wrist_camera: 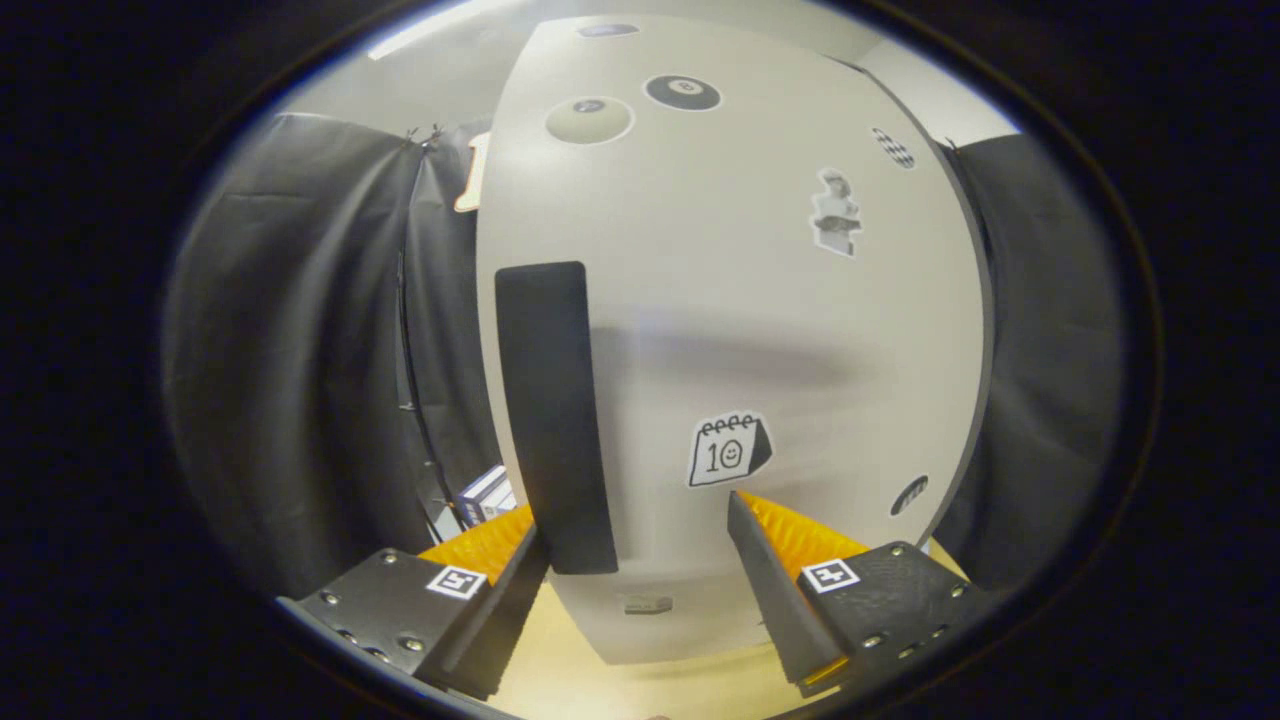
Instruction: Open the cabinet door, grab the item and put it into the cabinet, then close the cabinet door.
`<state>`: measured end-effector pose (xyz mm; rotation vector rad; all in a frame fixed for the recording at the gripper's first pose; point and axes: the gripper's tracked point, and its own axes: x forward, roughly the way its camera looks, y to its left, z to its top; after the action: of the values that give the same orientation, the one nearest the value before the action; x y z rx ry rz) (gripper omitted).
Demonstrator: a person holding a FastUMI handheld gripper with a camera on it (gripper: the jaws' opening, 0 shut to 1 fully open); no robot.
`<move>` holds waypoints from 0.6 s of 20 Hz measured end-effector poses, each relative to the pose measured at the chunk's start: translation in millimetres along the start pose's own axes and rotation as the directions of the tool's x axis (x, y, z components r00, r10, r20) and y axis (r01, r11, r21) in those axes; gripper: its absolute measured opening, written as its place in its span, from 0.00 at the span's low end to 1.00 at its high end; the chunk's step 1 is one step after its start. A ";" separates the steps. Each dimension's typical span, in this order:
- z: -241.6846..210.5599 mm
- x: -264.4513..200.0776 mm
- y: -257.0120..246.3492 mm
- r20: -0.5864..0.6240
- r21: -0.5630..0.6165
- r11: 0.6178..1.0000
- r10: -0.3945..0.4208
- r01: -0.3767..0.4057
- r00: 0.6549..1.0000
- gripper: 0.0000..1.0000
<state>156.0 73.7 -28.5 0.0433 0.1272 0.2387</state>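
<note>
The gripper [640, 560] is spread wide, holding nothing, its fingers either side of the lower part of the white cabinet door [730, 300], which stands shut just ahead. The left finger sits at the foot of the tall dark handle [553, 415] near the door's left edge; whether it touches the handle cannot be told. The right finger lies below a calendar sticker [728, 450]. More stickers dot the door, among them a billiard ball [682, 92] and a statue bust [836, 212]. A small boxed item [486, 494] stands on the pale worktop [640, 685], left of the cabinet, beyond the left finger.
</note>
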 end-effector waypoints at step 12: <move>2.7 26.2 0.0 0.062 0.027 0.993 -0.120 0.118 0.991 0.99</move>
<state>181.5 79.9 -29.0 0.0665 0.0690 0.1165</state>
